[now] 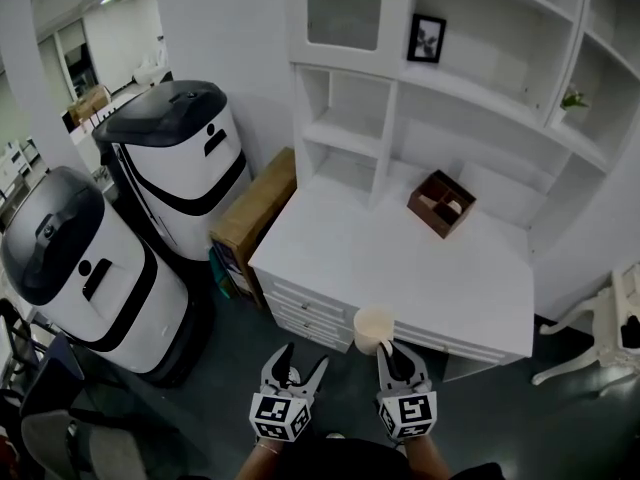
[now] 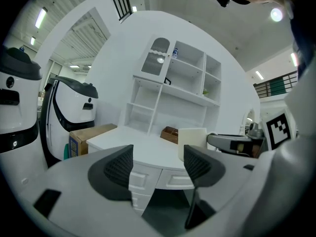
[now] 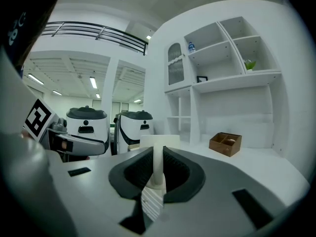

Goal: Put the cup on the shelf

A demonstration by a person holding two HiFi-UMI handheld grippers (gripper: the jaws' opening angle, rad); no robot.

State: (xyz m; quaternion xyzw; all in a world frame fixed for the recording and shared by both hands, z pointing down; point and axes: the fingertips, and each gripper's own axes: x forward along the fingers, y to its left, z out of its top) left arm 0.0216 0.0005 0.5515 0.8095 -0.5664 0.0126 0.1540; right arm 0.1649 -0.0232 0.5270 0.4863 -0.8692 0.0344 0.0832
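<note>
– Tool check, right side: what do you have?
– Your right tool (image 3: pixel 157 168) is closed almost fully on a thin white part of the cup (image 3: pixel 159 141). Whether that part is the wall or a handle cannot be told. Your left tool (image 2: pixel 158 166) has its jaws apart with nothing between them.

– Where is the cup?
– In the air, mouth up, at the near edge of the bench (image 1: pixel 400 258). It rests on nothing.

– Which step is this?
– By the look of it, the carry. The cup is gripped but not yet placed, and the shelf (image 1: pixel 455 83) is beyond the bench, well apart from the cup.

– What does the next move call for?
– Probably this: raise the cup and take it across the bench, clear of the wooden box (image 1: pixel 441 203). Bring it level with a bare compartment, since a framed picture (image 1: pixel 427 38) and a small plant (image 1: pixel 574 98) already occupy two. Keep the cup upright and seat its base flat on the board before you part the jaws.

– Any writing to note?
– None readable. The cubes on both tools carry square markers only. The carton (image 2: pixel 84 137) beside the bench has a printed patch too small to read. The two white machines (image 1: pixel 185 163) show no legible brand.
</note>
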